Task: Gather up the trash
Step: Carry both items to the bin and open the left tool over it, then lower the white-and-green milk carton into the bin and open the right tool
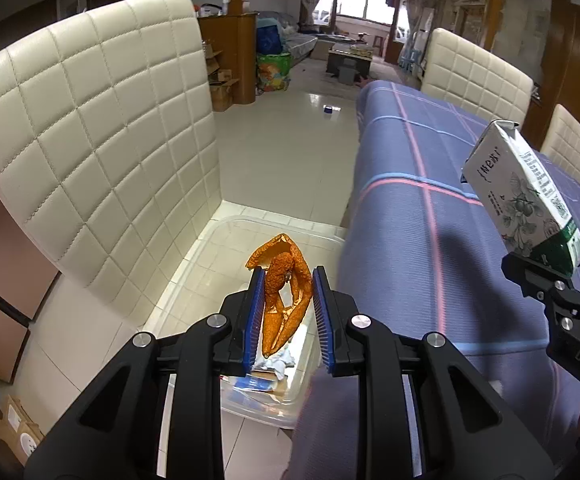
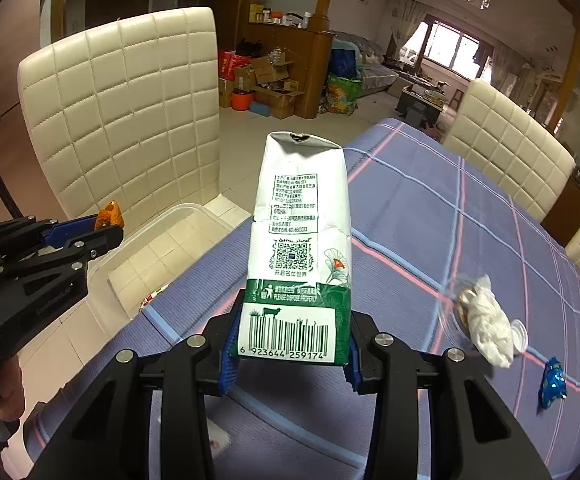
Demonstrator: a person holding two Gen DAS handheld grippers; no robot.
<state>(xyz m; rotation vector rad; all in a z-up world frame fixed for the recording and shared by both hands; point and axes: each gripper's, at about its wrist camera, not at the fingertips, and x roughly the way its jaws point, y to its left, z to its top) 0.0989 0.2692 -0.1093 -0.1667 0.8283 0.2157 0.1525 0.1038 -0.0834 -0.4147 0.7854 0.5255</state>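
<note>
My left gripper (image 1: 286, 276) is shut on a curled orange peel (image 1: 283, 300), held above a clear plastic bin (image 1: 273, 404) that stands on the floor beside the table. The bin holds crumpled paper and a blue packet. My right gripper (image 2: 290, 344) is shut on a white and green milk carton (image 2: 300, 248), upright over the table's near corner. The carton (image 1: 526, 204) and right gripper (image 1: 570, 276) also show at the right of the left wrist view. In the right wrist view the left gripper (image 2: 101, 228) with the peel (image 2: 109, 214) hangs over the bin (image 2: 161, 240).
A purple plaid cloth covers the table (image 2: 430, 220). On it lie a clear cup with a white tissue (image 2: 486, 320) and a blue wrapper (image 2: 552, 380). Cream quilted chairs (image 1: 97, 140) stand beside the bin and along the table's far side. Tiled floor stretches beyond.
</note>
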